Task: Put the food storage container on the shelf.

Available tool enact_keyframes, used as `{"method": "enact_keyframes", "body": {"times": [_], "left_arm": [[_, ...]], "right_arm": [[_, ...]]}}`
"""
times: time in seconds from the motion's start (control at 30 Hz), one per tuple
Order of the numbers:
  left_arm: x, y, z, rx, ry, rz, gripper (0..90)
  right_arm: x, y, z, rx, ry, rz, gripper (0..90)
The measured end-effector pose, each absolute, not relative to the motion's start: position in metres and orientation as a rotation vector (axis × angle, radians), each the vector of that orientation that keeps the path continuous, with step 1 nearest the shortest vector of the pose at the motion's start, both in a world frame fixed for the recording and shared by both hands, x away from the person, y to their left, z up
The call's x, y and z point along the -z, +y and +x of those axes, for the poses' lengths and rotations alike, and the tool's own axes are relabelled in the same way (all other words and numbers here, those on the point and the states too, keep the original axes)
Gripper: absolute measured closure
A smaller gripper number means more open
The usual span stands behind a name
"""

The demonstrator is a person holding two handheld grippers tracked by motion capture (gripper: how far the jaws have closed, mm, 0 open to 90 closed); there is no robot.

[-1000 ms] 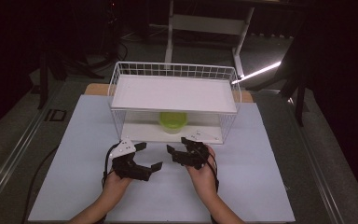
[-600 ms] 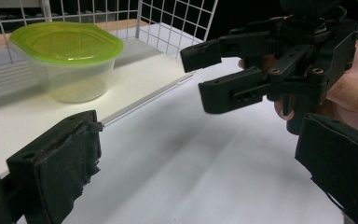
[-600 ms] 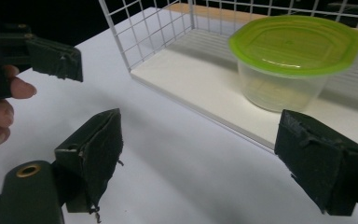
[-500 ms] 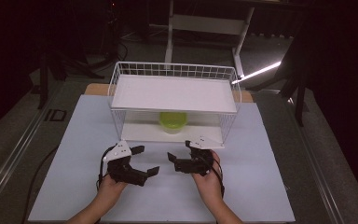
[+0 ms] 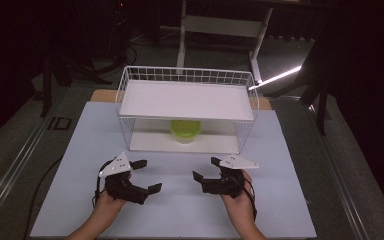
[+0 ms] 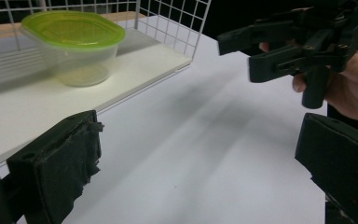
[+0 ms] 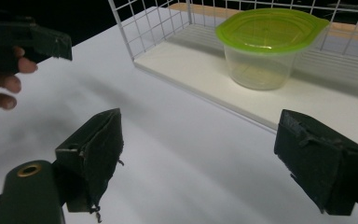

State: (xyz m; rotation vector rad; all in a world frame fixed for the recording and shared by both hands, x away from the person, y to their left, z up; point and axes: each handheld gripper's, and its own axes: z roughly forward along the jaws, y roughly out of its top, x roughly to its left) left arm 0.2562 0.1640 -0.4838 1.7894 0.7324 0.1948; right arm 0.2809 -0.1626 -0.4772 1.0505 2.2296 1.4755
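Surroundings first: white table [image 5: 280, 150] carries a white wire basket rack [image 5: 187, 75] with a flat white shelf board [image 5: 185, 100] across its top and a white base board [image 5: 215, 142] beneath. Beyond the table stands a white frame on legs [image 5: 220, 25], and a bright light strip [image 5: 277, 77] lies on the dark floor to the right of the rack. Bare table surface separates both grippers from the open front of the rack; nothing stands between them and it.

Container: a clear plastic tub with a green lid [image 5: 185, 130] sits upright on the base board inside the rack, under the shelf board, roughly central. The lid is on. Contents cannot be made out through the walls.

Grippers: left gripper [image 5: 141, 176] is held low over the table in front of the rack's left half, jaws spread wide and holding nothing. Right gripper [image 5: 206, 170] is held in front of the rack's right half; its jaws have just been opening and now stand wide apart with nothing between them. The two are apart, tips turned toward each other.

Differences between views: the high view hides most of the tub behind the shelf board, showing its front alone. The left gripper view shows the tub [image 6: 74, 49] whole, with the wire side wall behind it and the right gripper [image 6: 242, 53] in a hand. The right gripper view shows the tub [image 7: 268, 46] near the base board's front edge, and fingers [image 7: 4, 84] of the left hand at the left margin.
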Motion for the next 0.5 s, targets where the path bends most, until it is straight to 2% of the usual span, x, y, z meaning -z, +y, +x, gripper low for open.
{"method": "enact_keyframes", "body": {"times": [0.5], "left_arm": [[0.488, 0.19, 0.242, -0.206, 0.754, 1.795, 1.0]], "right_arm": [[0.48, -0.194, 0.264, -1.44, 2.243, 1.038, 15.2]]}}
